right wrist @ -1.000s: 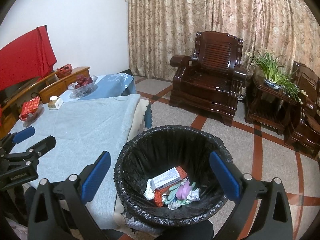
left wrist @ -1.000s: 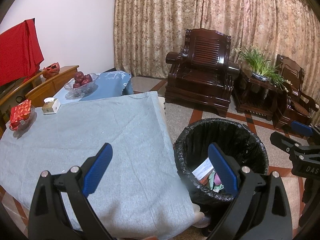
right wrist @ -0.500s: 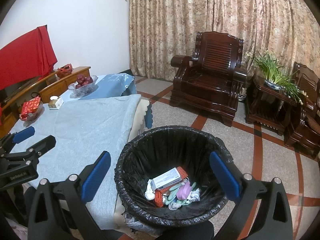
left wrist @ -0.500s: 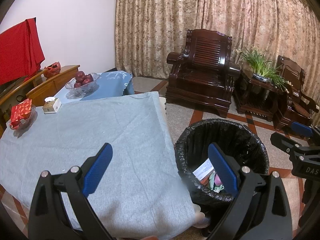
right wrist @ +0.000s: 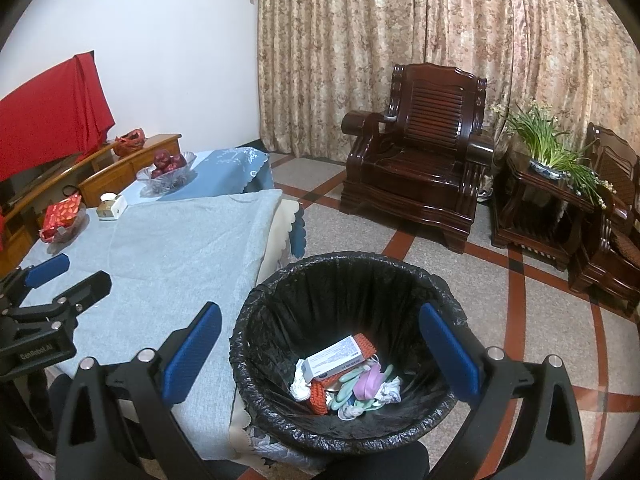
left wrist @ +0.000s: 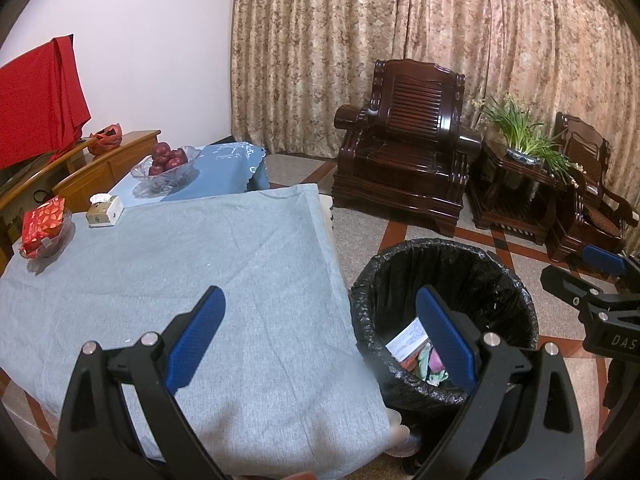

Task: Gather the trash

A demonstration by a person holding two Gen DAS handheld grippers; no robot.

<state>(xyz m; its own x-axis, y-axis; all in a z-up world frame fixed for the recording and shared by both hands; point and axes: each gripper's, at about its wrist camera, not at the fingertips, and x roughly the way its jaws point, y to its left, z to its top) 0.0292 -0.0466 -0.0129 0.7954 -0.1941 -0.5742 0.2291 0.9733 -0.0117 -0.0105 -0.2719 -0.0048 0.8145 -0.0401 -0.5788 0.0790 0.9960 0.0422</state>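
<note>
A round bin with a black liner point(right wrist: 344, 276) stands on the floor beside the table; in the left wrist view the bin point(left wrist: 444, 264) is at the lower right. Inside lies trash: a white box point(right wrist: 334, 362), an orange strip, crumpled tissues and pastel wrappers. My right gripper point(right wrist: 320, 344) hangs open over the bin with nothing between its fingers. My left gripper point(left wrist: 320, 332) is open and empty above the table's near right corner. Each gripper shows at the edge of the other's view.
The table wears a grey cloth point(left wrist: 180, 264) with a red packet in a glass dish point(left wrist: 44, 228), a tissue box point(left wrist: 105, 210) and a bowl of apples point(left wrist: 166, 162) at its far side. Dark wooden armchairs point(right wrist: 420, 152) and a plant stand point(right wrist: 540, 196) sit behind on the tiled floor.
Almost nothing: both grippers stay open and empty, with only a slight drift of the views.
</note>
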